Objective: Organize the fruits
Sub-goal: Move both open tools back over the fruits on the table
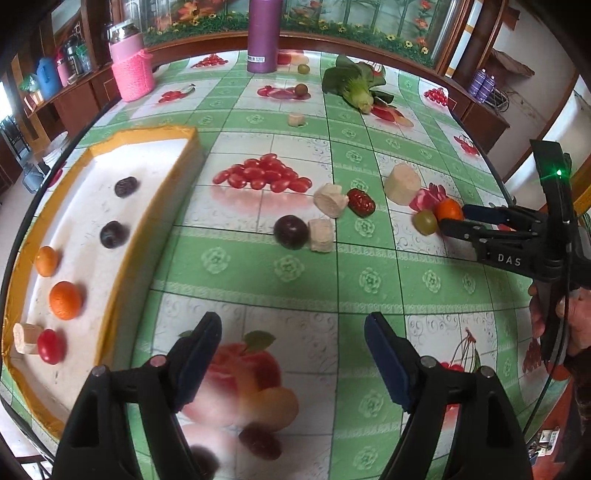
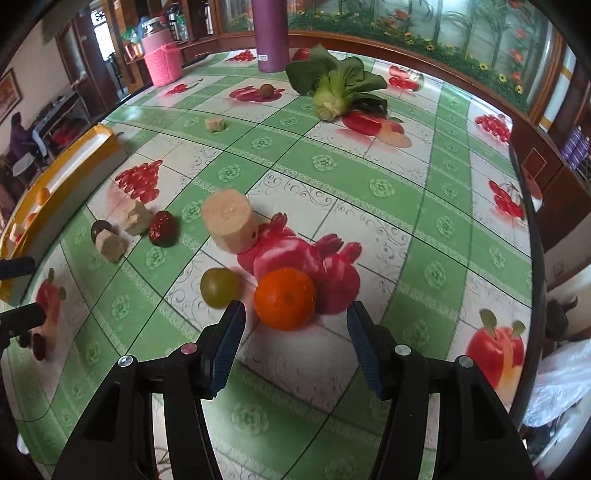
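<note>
A small orange lies on the tablecloth just ahead of my open right gripper, between its fingertips' line but not gripped; it also shows in the left wrist view. A green grape lies left of it. A dark plum, a red date and several beige cylinder pieces lie mid-table. My left gripper is open and empty above the cloth. The yellow-rimmed white tray at left holds two dark plums, two oranges, a red tomato and a beige piece.
A bok choy and a purple bottle stand at the far side, with a pink-sleeved flask at far left. Small fruits lie near the bottle. The table edge runs along the right.
</note>
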Tool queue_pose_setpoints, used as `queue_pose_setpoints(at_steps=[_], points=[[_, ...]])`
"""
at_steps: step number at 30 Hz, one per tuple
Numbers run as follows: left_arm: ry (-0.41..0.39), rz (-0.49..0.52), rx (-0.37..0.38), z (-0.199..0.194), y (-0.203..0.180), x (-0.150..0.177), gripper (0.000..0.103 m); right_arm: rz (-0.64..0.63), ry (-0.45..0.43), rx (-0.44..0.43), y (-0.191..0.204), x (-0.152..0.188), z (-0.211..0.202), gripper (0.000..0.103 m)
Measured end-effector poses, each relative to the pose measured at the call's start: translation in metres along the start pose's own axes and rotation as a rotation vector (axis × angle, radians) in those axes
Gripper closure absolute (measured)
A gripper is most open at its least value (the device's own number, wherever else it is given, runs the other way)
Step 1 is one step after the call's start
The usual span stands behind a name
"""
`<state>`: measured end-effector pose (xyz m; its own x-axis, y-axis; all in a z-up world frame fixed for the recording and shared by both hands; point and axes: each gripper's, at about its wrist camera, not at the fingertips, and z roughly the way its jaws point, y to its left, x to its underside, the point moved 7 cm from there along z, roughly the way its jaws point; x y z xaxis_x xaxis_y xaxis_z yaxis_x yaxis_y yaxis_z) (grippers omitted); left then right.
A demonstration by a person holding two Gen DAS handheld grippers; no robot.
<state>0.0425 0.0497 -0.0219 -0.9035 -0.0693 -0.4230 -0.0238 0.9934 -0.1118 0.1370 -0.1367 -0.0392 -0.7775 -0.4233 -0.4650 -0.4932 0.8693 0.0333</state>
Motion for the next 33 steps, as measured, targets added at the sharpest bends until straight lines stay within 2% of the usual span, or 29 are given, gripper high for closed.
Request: queue_pose_setpoints(at_steps=[4,9,13,15,16,18,19,20,21,22,24,25,29,33], points=[[0.023,-0.037,0.009,0.013,-0.003,-0.007,0.021,-0.041,0.0,-0.03,0.004,-0.001,0.006,0.067],[0.029,-0.102,0.019,0.029,-0.001,-0.02,0.022,-0.019,-0.03,-0.065,0.0,0.002,-0.005,0.069],[0.052,-0.131,0.056,0.045,-0.009,-0.028,0.039,0.004,-0.035,-0.087,-0.003,0.006,-0.013,0.069],[0.032,-0.122,0.042,0.048,-0.013,-0.033,0.04,0.013,-0.031,-0.1,-0.004,0.007,-0.014,0.069],[0.03,-0.116,0.043,0.05,-0.015,-0.037,0.046,0.018,-0.03,-0.104,-0.004,0.008,-0.014,0.069],[0.01,-0.108,0.015,0.052,-0.016,-0.044,0.046,0.031,-0.025,-0.11,-0.006,0.009,-0.013,0.069],[-0.001,-0.107,0.003,0.052,-0.015,-0.046,0.05,0.041,-0.02,-0.114,-0.006,0.01,-0.013,0.068],[-0.009,-0.109,-0.006,0.052,-0.013,-0.047,0.054,0.049,-0.016,-0.119,-0.006,0.011,-0.013,0.068],[-0.017,-0.105,-0.011,0.05,-0.011,-0.046,0.065,0.057,-0.014,-0.121,-0.007,0.012,-0.013,0.068],[-0.024,-0.096,-0.005,0.048,-0.009,-0.045,0.07,0.061,-0.013,-0.123,-0.007,0.013,-0.014,0.068],[-0.019,-0.098,0.043,0.044,-0.006,-0.039,0.075,0.063,-0.015,-0.126,-0.006,0.014,-0.016,0.069],[-0.021,-0.092,0.061,0.042,-0.006,-0.035,0.085,0.062,-0.015,-0.121,-0.006,0.015,-0.016,0.069],[-0.01,-0.067,0.074,0.041,-0.004,-0.022,0.09,0.061,-0.011,-0.097,-0.006,0.017,-0.02,0.069],[-0.004,-0.063,0.119,0.036,-0.003,-0.013,0.09,0.065,-0.008,-0.085,-0.004,0.021,-0.026,0.069]])
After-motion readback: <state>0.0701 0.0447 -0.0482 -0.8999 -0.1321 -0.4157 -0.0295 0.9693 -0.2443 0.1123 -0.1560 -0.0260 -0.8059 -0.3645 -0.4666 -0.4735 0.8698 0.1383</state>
